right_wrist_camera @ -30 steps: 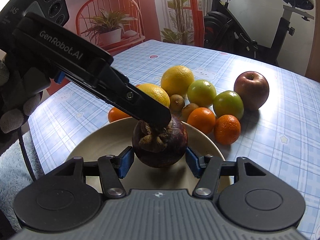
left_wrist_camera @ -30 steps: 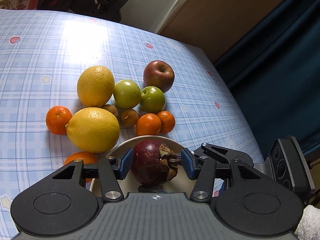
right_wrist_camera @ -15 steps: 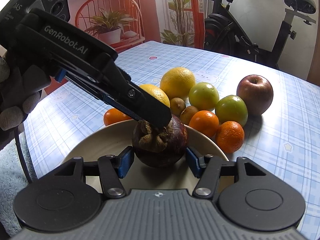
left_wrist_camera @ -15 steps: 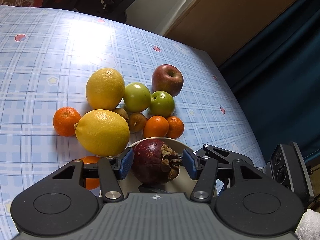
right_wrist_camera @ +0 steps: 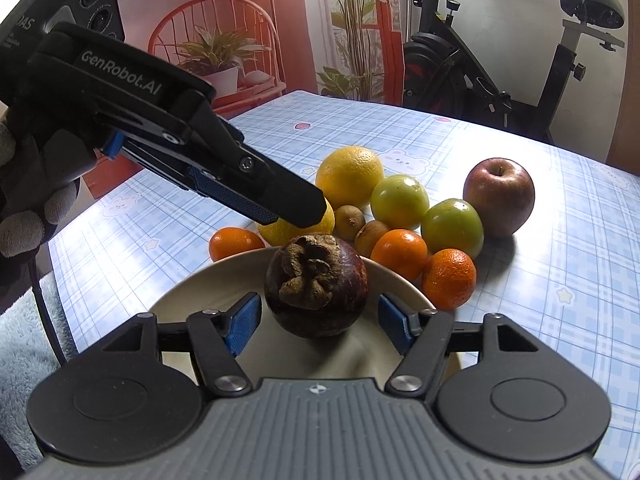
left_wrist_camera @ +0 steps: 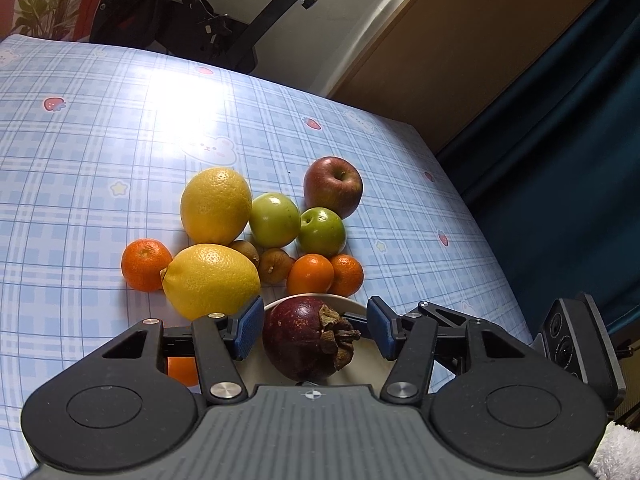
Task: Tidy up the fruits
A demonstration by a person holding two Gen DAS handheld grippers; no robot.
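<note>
I had one mangosteen (right_wrist_camera: 316, 284) plated at lower centre, both grippers (right_wrist_camera: 316, 322) (left_wrist_camera: 312, 330) open, remaining fruit (right_wrist_camera: 400, 208) unsorted above

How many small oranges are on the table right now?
4 small oranges: one left of the near lemon, two side by side beyond the plate, one half hidden behind the left tongs. Others may be hidden.

Colours on the blue-white checked tablecloth (left_wrist_camera: 100, 128)
Dark purple round mangosteen (right_wrist_camera: 316, 285) on cream plate (right_wrist_camera: 192, 300); blue gripper pads (right_wrist_camera: 240, 324).
</note>
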